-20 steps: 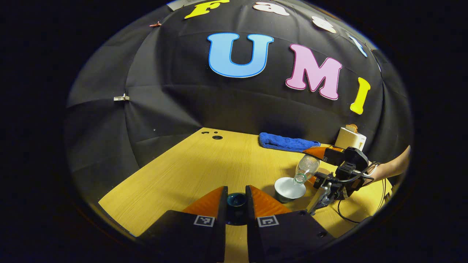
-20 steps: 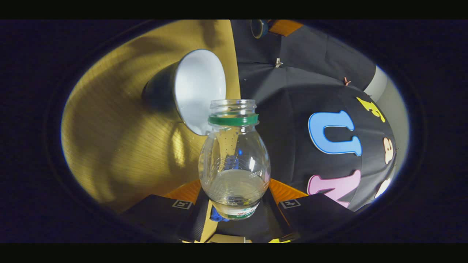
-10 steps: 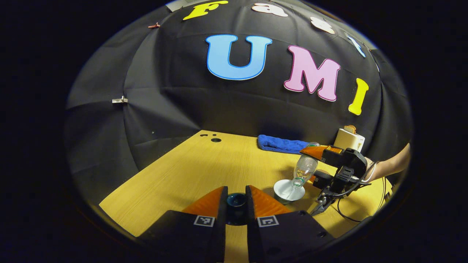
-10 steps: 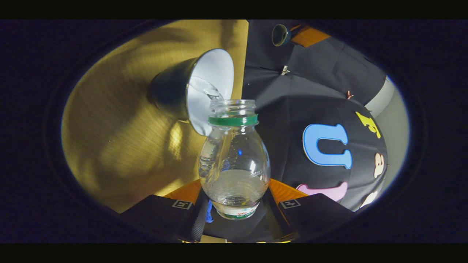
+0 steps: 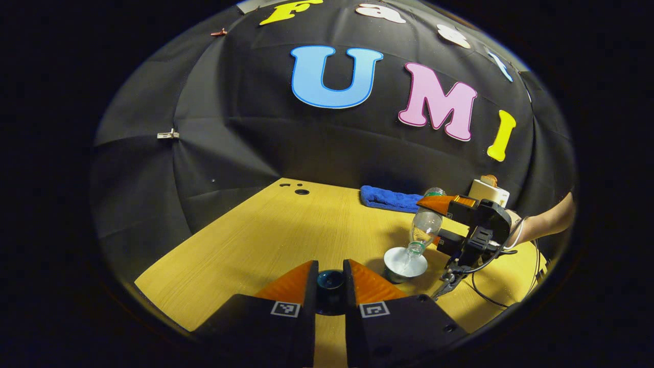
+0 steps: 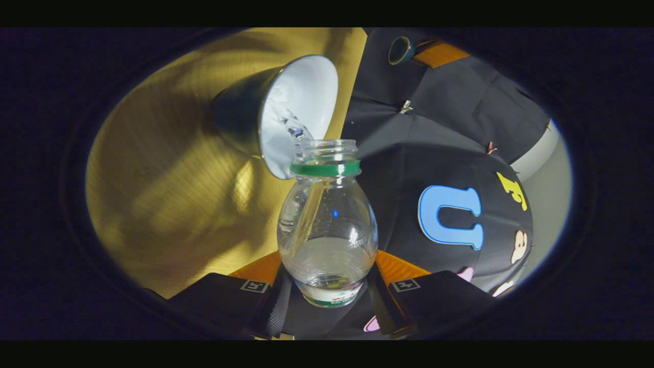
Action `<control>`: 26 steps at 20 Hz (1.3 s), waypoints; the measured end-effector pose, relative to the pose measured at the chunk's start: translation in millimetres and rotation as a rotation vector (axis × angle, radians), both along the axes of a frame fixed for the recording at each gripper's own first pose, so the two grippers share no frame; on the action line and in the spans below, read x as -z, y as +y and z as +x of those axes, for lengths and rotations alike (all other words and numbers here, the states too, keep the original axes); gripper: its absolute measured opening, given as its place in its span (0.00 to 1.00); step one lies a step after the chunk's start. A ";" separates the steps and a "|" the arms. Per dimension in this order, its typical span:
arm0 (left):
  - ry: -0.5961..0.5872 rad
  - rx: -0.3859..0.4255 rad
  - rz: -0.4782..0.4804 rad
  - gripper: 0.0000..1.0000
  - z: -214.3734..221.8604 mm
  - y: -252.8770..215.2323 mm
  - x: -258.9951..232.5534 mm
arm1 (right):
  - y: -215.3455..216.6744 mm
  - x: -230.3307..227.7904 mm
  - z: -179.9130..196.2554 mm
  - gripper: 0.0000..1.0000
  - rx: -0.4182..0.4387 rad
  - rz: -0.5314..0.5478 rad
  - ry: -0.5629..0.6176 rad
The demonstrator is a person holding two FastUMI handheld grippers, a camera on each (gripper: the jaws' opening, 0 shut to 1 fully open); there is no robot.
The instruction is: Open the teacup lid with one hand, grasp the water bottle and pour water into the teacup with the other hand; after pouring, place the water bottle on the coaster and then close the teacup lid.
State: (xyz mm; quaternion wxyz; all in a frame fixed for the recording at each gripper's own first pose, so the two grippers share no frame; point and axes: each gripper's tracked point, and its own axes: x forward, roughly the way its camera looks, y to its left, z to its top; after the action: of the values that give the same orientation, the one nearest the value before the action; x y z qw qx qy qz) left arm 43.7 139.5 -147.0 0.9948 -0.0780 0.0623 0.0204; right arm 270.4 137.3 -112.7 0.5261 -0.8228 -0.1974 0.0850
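My left gripper [image 5: 330, 277] is shut on the dark teal teacup lid [image 5: 330, 281] and holds it above the table's near edge. To its right the dark teacup [image 5: 404, 261] with a white inside stands on the wooden table [image 5: 265, 230]. The right gripper [image 5: 432, 225] is shut on the clear water bottle [image 5: 423, 229], tipped neck-down over the cup. In the right gripper view the bottle [image 6: 327, 225] sits between my fingers, its green-ringed mouth at the teacup [image 6: 299, 110] rim, and water runs into the cup. The left gripper's lid [image 6: 400, 50] shows far off at the top.
A blue towel [image 5: 391, 198] lies at the back of the table, with a white boxy appliance [image 5: 489, 192] to its right. A forearm [image 5: 544, 225] reaches in from the right. A black cable [image 5: 488, 299] trails on the table near the cup. Small holes [image 5: 302, 191] mark the far left corner.
The right gripper has tipped the bottle steeper and lifted its base, and water now streams into the cup. The left gripper and lid have stayed almost still.
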 end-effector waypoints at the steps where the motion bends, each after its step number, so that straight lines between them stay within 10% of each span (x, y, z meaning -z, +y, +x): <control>1: 0.000 -0.003 0.000 0.24 0.7 1.9 -0.2 | 3.0 -1.7 -1.9 0.71 -0.014 -0.011 -0.011; 26: -0.003 -0.044 0.028 0.24 -11.4 4.7 1.8 | 23.9 -30.0 0.2 0.71 -0.128 -0.192 -0.096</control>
State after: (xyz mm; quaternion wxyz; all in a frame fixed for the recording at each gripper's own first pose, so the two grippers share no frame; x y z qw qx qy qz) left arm 32.3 144.2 -148.7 0.9952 -0.0652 0.0589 0.0432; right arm 270.6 161.1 -82.6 0.4284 -0.8583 -0.2651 0.0975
